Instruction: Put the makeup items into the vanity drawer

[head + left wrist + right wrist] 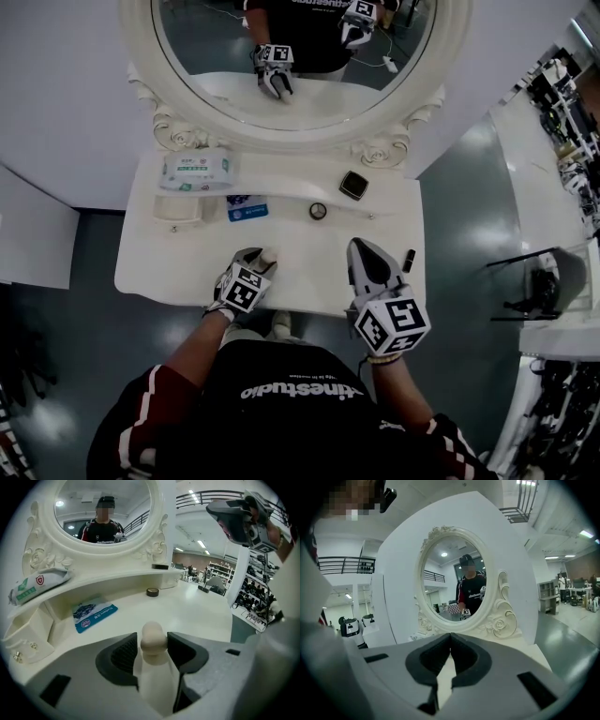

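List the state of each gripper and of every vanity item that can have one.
left gripper: shut on the beige-capped bottle
beige-capped bottle: upright, cap on
right gripper: shut, empty
square compact: lid closed
wet wipes pack: lying flat on the shelf
small side drawer: looks closed

Grey left claw (259, 255), right claw (362, 247); black shirt (291, 394).

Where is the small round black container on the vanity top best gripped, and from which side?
Grip it across its side wall, coming from above. The container is low and round and lies flat, so any diameter serves, and nothing stands close beside it.
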Demonstrator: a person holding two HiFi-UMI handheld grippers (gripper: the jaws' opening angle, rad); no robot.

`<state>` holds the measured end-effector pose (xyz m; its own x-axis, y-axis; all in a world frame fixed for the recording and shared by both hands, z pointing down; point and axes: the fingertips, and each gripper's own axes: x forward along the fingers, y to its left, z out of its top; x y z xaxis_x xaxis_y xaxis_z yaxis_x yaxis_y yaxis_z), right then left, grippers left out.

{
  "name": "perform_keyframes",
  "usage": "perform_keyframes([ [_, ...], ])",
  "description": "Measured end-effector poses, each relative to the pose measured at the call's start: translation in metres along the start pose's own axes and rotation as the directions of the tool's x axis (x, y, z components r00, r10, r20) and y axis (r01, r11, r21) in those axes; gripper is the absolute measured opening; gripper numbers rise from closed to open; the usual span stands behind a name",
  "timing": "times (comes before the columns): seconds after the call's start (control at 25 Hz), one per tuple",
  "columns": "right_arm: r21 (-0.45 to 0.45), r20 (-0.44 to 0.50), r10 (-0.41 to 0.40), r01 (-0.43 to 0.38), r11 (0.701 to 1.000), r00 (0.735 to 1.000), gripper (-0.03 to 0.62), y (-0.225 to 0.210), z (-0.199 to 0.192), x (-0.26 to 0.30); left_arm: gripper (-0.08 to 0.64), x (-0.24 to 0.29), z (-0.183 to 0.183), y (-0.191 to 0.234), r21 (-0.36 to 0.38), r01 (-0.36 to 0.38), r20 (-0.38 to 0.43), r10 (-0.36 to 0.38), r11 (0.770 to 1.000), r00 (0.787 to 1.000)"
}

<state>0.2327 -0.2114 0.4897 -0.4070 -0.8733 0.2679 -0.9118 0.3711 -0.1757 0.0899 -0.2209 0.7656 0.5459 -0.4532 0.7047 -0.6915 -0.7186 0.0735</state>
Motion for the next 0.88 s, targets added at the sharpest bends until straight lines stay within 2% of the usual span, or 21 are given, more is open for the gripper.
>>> perform_keyframes([
  [0.16,0.010,0.001,-0.019,0.019,1.000,1.000,-0.008,-0.001,-0.002,-0.003,0.197,0.002,0.001,-0.004,0.004,0.021,-0.001,-0.021,1.000,1.000],
  [0.28,0.013,-0.001,-0.034,0.034,0.999,0.999,-0.008,0.002,-0.003,-0.004,0.168,-0.004,0.004,-0.003,-0.014,0.034,0.009,-0.034,0.999,0.999],
  [0.88,0.002,0.049,-0.047,0.047,0.999,0.998,-0.008,0.035,0.021,-0.005,0.153,-0.053,0.035,0.026,0.022,0.015,0.102,-0.017,1.000,0.995],
])
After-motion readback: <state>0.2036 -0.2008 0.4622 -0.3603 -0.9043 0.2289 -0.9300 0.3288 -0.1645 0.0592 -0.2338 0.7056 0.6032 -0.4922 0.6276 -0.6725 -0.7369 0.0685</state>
